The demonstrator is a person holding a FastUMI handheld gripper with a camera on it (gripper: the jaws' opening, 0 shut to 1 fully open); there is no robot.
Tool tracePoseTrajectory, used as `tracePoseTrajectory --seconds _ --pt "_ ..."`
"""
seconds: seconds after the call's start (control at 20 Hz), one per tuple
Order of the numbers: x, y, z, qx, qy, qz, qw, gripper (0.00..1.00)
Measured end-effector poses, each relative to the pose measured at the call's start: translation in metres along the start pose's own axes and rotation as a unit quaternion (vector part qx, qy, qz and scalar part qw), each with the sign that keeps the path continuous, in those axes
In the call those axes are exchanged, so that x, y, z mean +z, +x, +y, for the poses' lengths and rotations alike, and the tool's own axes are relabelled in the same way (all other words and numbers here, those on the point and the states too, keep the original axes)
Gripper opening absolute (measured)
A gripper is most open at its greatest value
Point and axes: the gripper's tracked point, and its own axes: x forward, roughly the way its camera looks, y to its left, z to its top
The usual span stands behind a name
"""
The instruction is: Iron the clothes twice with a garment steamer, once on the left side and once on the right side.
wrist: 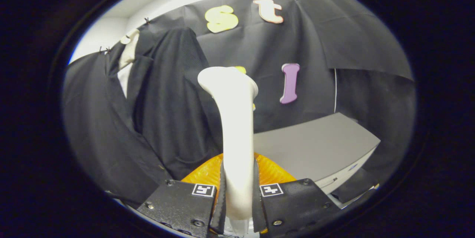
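A white garment steamer point(236, 126) stands upright between my fingers, its handle pressed from both sides, its head rising ahead and angled a little toward the left. My gripper point(239, 197) is shut on that handle. Behind the handle, low down, shows the steamer's orange translucent base point(274, 173). A dark suit jacket point(163, 111) hangs on the booth wall to the left of the steamer head, with a white collar piece point(128, 54) at its top. The steamer head is apart from the jacket's cloth, a short way to its right.
A grey table point(315, 145) with a pale front edge lies to the right, beyond the fingers. Black cloth covers the wall behind it. A white wall shows above the cloth.
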Motion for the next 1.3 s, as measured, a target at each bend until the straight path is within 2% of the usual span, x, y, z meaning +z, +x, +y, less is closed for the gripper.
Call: tracePoseTrajectory --seconds 0.3,0.5,0.75,1.05,1.3 --pt "0.055 -0.013 0.058 0.038 -0.021 -0.133 0.99 0.31" --pt "0.084 -0.01 0.082 0.027 -0.025 -0.195 0.98 0.31" --pt "0.104 -0.001 0.118 0.023 -0.044 -0.242 0.969 0.31" --pt "0.121 0.001 0.148 0.0 -0.083 -0.303 0.949 0.31" --pt "0.105 0.019 0.162 -0.004 -0.096 -0.285 0.954 0.31"
